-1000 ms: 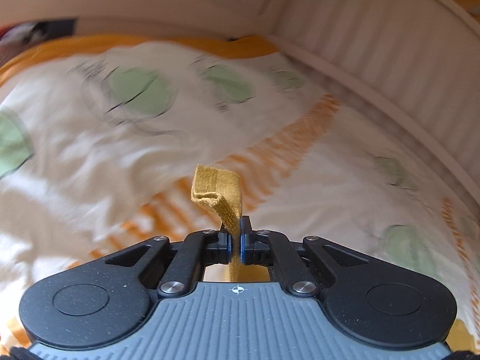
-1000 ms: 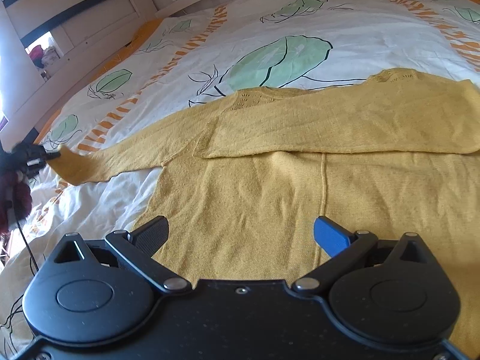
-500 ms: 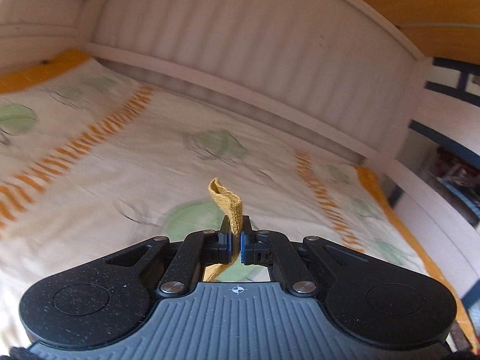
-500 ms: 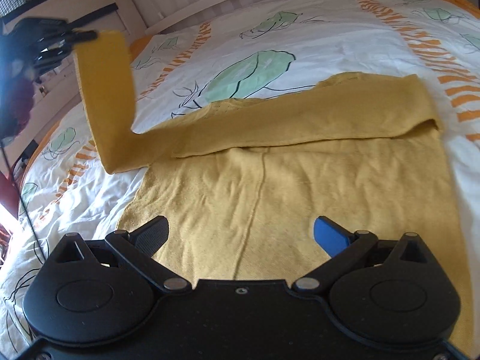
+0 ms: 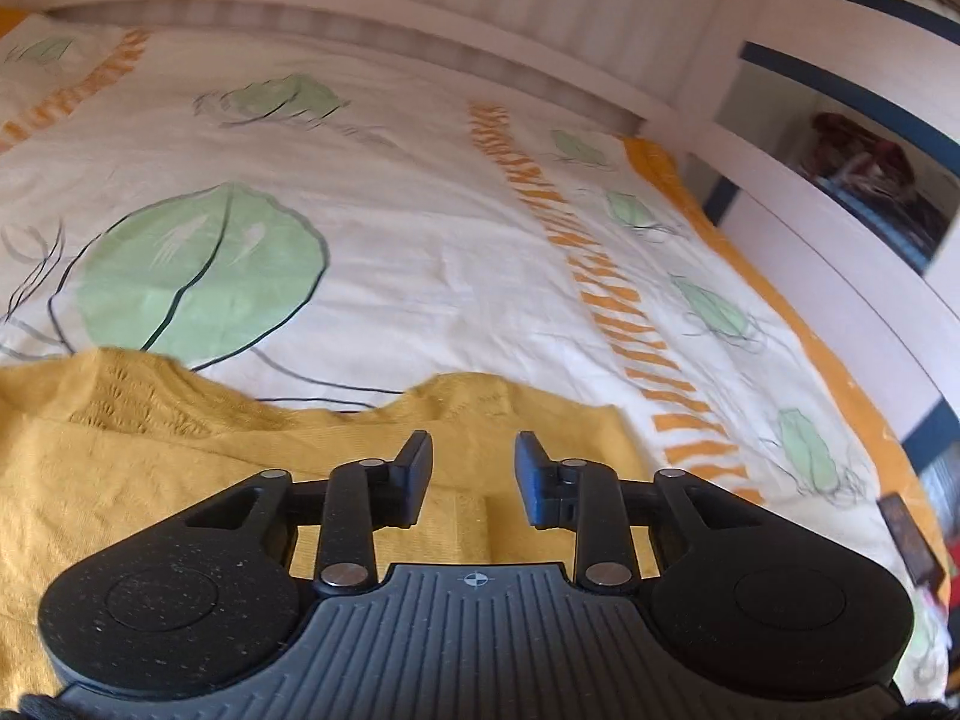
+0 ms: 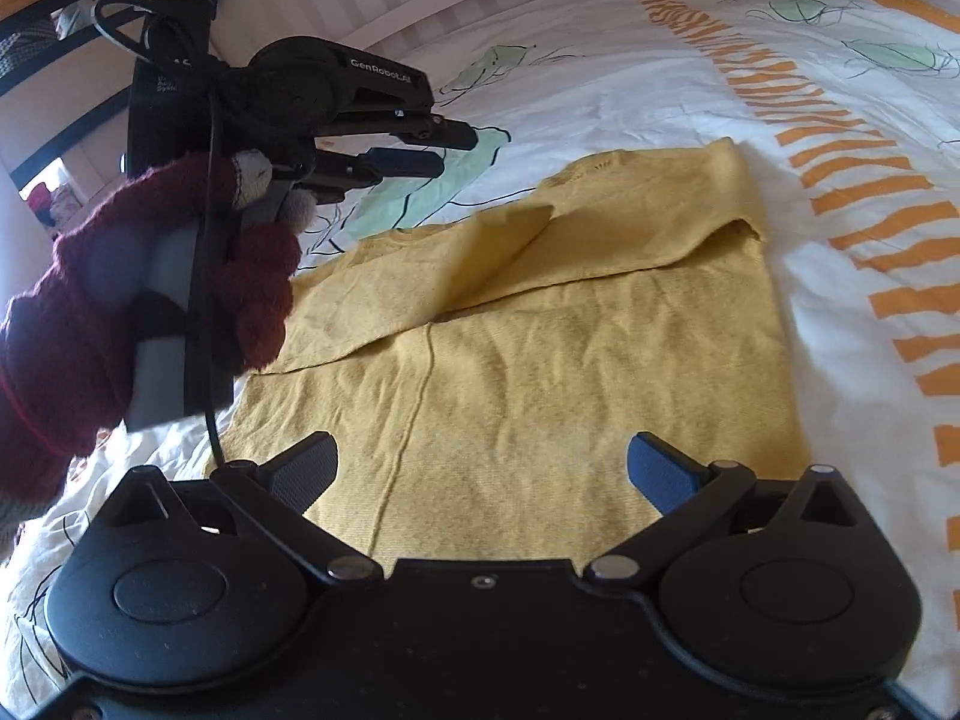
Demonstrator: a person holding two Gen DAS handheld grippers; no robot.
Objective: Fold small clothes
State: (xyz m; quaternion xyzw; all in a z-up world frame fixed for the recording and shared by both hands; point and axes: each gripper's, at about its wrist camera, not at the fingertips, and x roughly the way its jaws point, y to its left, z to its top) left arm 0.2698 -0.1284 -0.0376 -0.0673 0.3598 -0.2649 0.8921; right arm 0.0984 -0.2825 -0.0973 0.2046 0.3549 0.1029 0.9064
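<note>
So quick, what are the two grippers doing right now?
Left gripper: open, jaws just opened, holding nothing; yellow sweater lies below.
Right gripper: open wide, holding nothing.

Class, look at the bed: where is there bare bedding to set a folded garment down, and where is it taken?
Free: the duvet cover between the yellow sweater and the slatted bed rail, and the strip with orange stripes right of the sweater. Crowded: above the sweater's left shoulder, where the left tongs hang open.
</note>
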